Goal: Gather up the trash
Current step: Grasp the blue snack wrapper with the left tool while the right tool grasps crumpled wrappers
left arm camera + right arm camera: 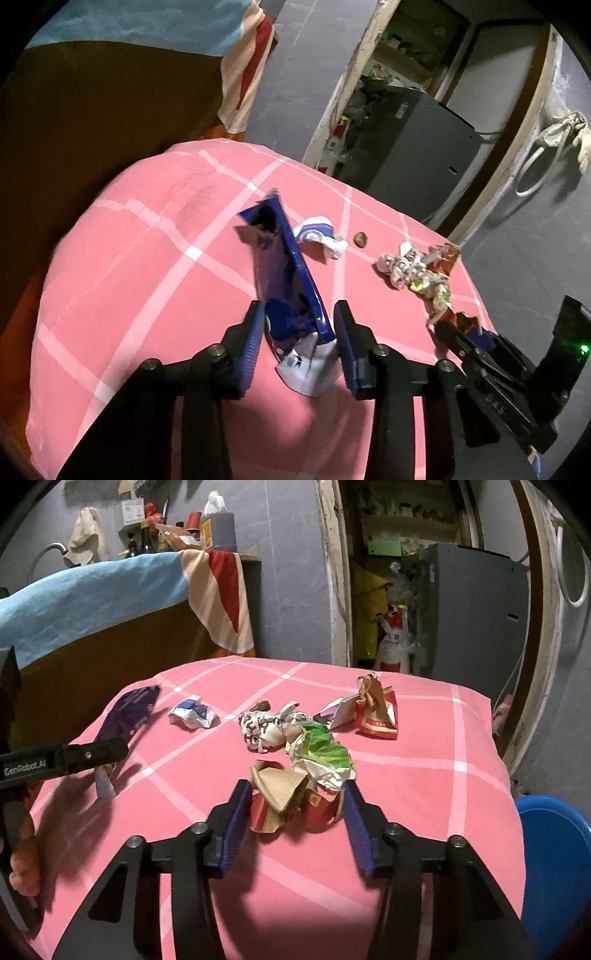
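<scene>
A long blue and white wrapper point(284, 269) lies on the pink checked cloth point(129, 258) and runs between the fingers of my left gripper point(299, 325), which is open around its near end. My right gripper point(295, 805) is open around a torn red and brown paper cup point(288, 805). Beyond it lie a green and white crumpled wrapper point(321, 753), a white printed crumpled paper point(262, 727), a red carton point(376, 712) and a small blue and white wrapper point(192, 712). The blue wrapper also shows in the right wrist view point(129, 716).
A blue bin point(554, 867) stands right of the table. A cloth-covered counter point(92, 590) is at the back left, a grey cabinet point(476, 616) and a cluttered doorway behind. A small brown scrap point(360, 238) lies on the cloth.
</scene>
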A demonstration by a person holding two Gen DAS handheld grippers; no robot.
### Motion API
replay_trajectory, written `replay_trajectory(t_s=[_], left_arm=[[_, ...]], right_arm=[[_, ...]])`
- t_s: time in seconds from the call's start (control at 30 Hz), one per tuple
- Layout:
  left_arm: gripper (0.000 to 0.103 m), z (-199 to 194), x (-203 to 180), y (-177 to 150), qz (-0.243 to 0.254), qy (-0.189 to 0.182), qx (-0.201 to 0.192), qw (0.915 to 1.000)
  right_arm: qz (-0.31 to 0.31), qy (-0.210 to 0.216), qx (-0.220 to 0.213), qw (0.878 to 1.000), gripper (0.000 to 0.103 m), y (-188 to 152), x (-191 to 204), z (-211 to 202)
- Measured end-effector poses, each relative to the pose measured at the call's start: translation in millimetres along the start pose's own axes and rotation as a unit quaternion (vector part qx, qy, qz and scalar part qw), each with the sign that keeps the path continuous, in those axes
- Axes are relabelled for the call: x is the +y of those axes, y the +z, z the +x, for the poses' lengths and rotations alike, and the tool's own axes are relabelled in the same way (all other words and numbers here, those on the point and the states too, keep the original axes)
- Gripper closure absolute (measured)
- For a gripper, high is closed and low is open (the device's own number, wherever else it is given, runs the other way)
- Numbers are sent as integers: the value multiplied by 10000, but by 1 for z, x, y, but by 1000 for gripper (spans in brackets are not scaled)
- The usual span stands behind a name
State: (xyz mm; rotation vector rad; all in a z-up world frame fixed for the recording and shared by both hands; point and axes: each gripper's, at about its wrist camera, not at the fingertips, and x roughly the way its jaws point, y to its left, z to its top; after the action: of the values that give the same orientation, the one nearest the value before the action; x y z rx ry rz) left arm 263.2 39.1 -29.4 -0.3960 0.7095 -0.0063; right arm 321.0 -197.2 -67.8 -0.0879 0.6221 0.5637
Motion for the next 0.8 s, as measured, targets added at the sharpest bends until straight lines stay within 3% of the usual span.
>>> replay_trajectory(t_s=[0.47,0.8], left_arm=[[81,-20,-25,-23,167,-350,-24,9992],[84,-34,-67,-29,470,-892,-482,9937]], right_arm=[[127,168,-263,9994,69,-7,-3,-17],[353,140,-1308,9907,69,-3,-17,-61]])
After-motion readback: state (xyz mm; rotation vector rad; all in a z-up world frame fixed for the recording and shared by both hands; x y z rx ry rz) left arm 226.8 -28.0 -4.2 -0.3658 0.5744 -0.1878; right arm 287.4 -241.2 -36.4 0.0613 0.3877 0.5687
